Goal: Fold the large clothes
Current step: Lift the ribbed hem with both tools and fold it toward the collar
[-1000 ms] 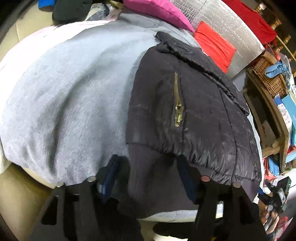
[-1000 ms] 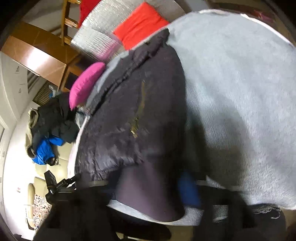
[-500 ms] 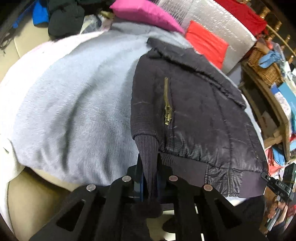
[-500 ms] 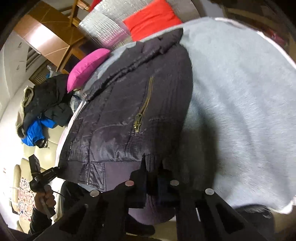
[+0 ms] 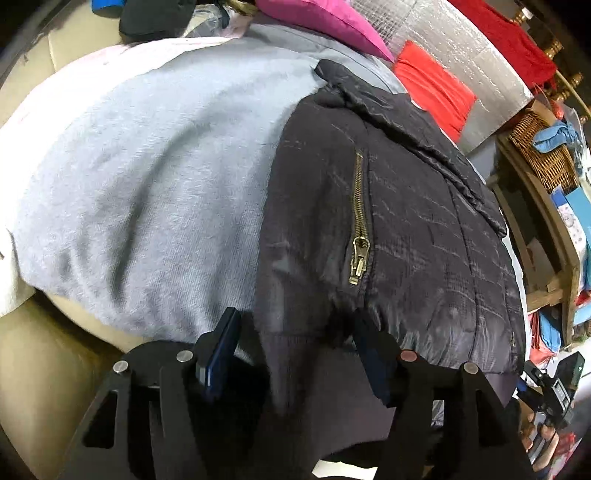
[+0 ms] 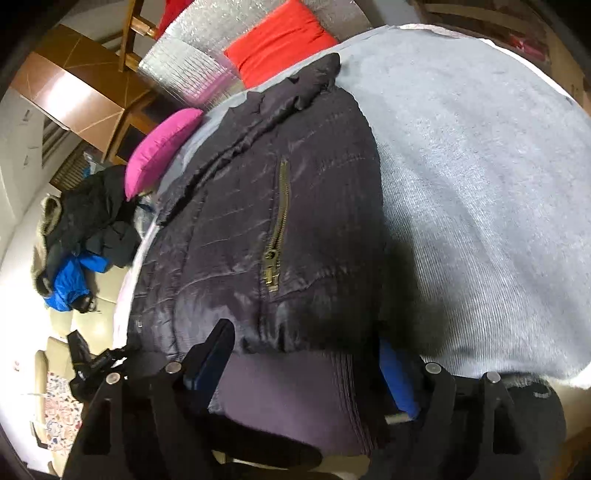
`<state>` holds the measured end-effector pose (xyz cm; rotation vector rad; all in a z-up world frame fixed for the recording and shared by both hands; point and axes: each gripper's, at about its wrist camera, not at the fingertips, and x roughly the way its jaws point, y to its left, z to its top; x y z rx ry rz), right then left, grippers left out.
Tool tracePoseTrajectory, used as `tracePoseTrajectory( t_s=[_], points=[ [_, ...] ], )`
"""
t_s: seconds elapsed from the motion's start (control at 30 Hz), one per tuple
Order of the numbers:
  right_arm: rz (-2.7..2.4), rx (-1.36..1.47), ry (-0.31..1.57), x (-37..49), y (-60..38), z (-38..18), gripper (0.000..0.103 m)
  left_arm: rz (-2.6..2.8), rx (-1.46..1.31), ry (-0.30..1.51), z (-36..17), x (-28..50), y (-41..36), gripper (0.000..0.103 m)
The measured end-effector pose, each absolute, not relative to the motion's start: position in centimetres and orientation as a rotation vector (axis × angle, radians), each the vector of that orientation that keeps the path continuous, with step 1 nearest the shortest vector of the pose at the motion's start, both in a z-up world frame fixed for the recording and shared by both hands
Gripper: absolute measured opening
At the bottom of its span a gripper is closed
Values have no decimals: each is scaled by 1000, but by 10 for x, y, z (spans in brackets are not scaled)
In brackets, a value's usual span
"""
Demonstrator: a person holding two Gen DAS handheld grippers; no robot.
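**A:** Left wrist view first. The black jacket [image 5: 388, 229] is seen lying on the grey blanket [image 5: 147, 177], folded narrow, with its ribbed hem [image 5: 314, 376] hanging over the near edge. The left gripper [image 5: 295, 354] is held at that hem with the jaws spread wide; nothing is pinched, though the ribbed band sits right between the blue pads [image 5: 221, 350]. The collar [image 5: 369, 99] is pointed away, toward the pink cushion [image 5: 325, 22] and red cushion [image 5: 436, 88].

**B:** Right wrist view, same story. The right gripper [image 6: 306, 365] is also found at the hem [image 6: 295, 391], jaws apart, ribbing loose between them and not clamped. The brass zipper [image 6: 279, 225] is run from near to far, so the long axis can be read as hem-to-collar, straight away from both cameras.

**A:** So the next fold is probably hem up toward collar. For that to be done well, the ribbing should be gripped deep, not just at the fringe, since padded shiny fabric is likely to slip.

**B:** Agreed. Both corners should be lifted level and carried along that axis, or the fold will likely be skewed. The side pile of dark clothes [image 6: 92, 214] can be ignored.
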<state>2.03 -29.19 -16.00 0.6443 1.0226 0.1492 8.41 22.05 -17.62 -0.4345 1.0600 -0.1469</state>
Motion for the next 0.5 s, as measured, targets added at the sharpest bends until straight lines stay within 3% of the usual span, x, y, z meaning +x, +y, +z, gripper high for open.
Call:
tracePoseTrajectory(
  t_s=[0.07, 0.1, 0.13, 0.17, 0.2, 0.5],
  points=[
    [159, 647, 1056, 27, -287, -169, 77, -155, -412, 1064, -178, 89, 213, 58],
    [161, 643, 1061, 29, -284, -171, 68, -174, -393, 1060, -178, 91, 210, 37],
    [161, 629, 1065, 29, -281, -173, 38, -173, -373, 1064, -176, 92, 207, 32],
    [172, 645, 1078, 30, -283, -177, 31, -162, -353, 1063, -175, 92, 207, 23],
    [185, 677, 1077, 30, -285, -180, 27, -174, -359, 1060, -174, 93, 208, 21],
    [256, 696, 1034, 18, -289, -159, 20, -249, -396, 1003, -141, 68, 225, 17]
  ],
)
